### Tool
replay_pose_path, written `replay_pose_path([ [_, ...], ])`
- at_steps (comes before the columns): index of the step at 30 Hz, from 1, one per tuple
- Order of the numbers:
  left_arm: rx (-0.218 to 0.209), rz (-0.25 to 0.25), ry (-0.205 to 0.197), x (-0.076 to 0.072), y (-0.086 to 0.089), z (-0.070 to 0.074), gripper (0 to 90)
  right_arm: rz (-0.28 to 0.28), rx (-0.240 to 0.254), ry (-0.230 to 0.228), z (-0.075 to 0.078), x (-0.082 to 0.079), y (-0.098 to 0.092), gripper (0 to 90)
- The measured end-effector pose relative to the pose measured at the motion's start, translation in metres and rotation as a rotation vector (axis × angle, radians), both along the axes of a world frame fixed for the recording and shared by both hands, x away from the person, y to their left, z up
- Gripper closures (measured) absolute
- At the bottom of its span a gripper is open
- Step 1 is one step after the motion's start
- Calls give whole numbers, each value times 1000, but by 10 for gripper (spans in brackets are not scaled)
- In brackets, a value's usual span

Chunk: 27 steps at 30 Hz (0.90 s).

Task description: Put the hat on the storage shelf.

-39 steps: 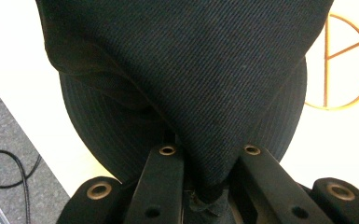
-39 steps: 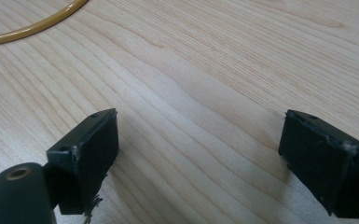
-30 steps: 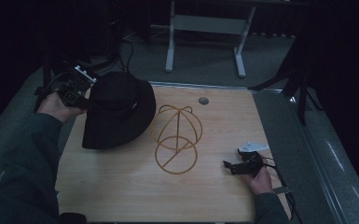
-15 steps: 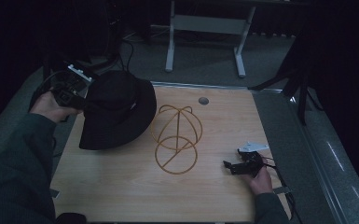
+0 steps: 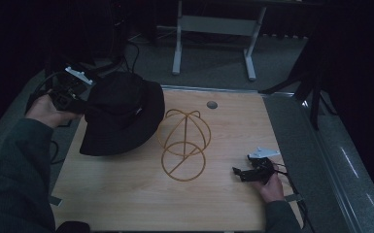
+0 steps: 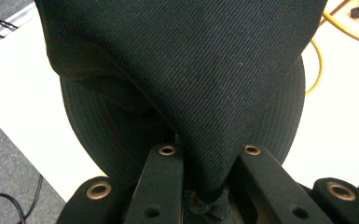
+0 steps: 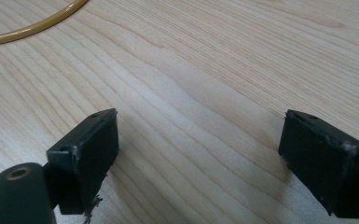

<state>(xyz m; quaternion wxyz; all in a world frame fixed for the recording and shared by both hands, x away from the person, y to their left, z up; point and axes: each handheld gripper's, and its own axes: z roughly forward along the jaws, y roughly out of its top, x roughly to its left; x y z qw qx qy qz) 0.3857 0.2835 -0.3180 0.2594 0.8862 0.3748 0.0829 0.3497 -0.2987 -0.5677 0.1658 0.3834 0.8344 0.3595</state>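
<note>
Black twill bucket hat [image 5: 121, 114] with a wide brim sits at about ten o'clock on the desk [image 5: 126, 194], its brim edge gathered and pinched between the pressed-together jaws of the left gripper [image 5: 70, 92]. In the left gripper view the hat's cloth [image 6: 191, 93] drapes over the two black jaws and is bunched tight between them; part of the brim hangs off the desk's left edge. The person's left hand [image 5: 48, 109], in a dark green sleeve, grips the tool at nine o'clock.

Just beside the hat, near the desk's centre, stands a yellow wire hat stand [image 5: 183, 143], a dome of bent hoops on a round base ring; the hat's brim reaches its left side, and whether the two touch cannot be told.

At four o'clock the right gripper [image 5: 240, 172] rests low over the desk in the person's right hand [image 5: 271, 187]. In the right gripper view its jaws stand spread wide with bare wood between them, and an arc of the yellow ring [image 7: 32, 25] shows at eleven o'clock.

Desk surface: light wood-grain laminate, with a round grey cable grommet [image 5: 212, 104] at one o'clock. Room: dim, grey carpeted floor [image 5: 213, 68], the white metal legs of another desk [image 5: 177, 48] at twelve o'clock, black cables [image 5: 133, 51] trailing on the floor at eleven o'clock.
</note>
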Motion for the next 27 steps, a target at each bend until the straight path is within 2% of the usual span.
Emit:
replay_pose_path([
  [15,-9,-31,-29,-8,2,9,860,0,-1,1,0,0,0,119],
  [17,-10,-36,-42,-10,4,11,860,1,-1,1,0,0,0,119],
  [27,-19,-58,-52,-14,8,16,860,1,-1,1,0,0,0,119],
])
